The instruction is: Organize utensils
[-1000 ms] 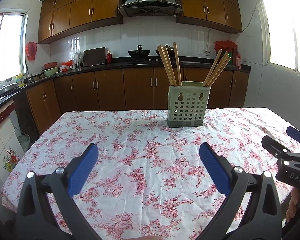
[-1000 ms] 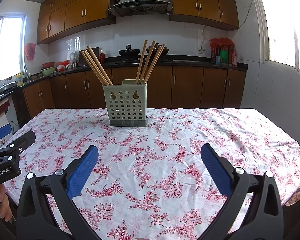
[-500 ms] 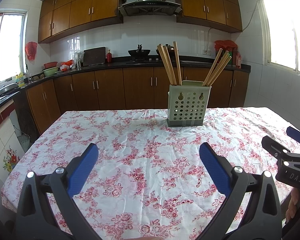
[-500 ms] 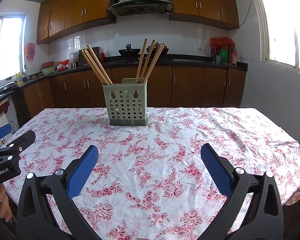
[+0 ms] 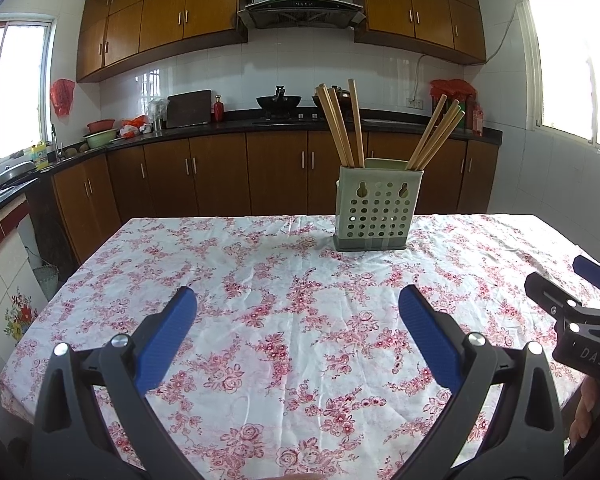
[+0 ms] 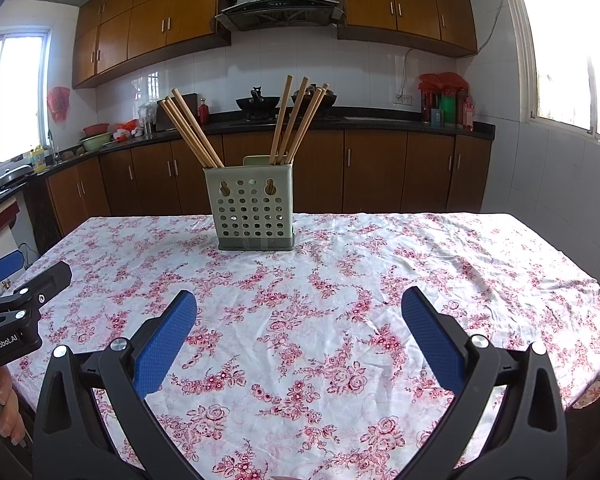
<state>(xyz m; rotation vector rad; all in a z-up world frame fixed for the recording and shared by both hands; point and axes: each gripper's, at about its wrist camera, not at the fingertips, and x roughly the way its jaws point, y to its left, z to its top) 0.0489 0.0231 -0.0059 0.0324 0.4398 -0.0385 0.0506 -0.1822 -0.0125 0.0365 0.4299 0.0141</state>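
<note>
Both grippers [image 5: 298, 312] [image 6: 299, 312] spread wide, empty — wooden chopsticks [image 6: 190, 132] in perforated plastic holder [image 6: 254, 208].

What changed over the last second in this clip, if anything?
Nothing visibly changed. Both hand-held grippers, left and right, stay open and empty above the tablecloth. The holder stands in the same spot, chopsticks still split into two bunches.
</note>
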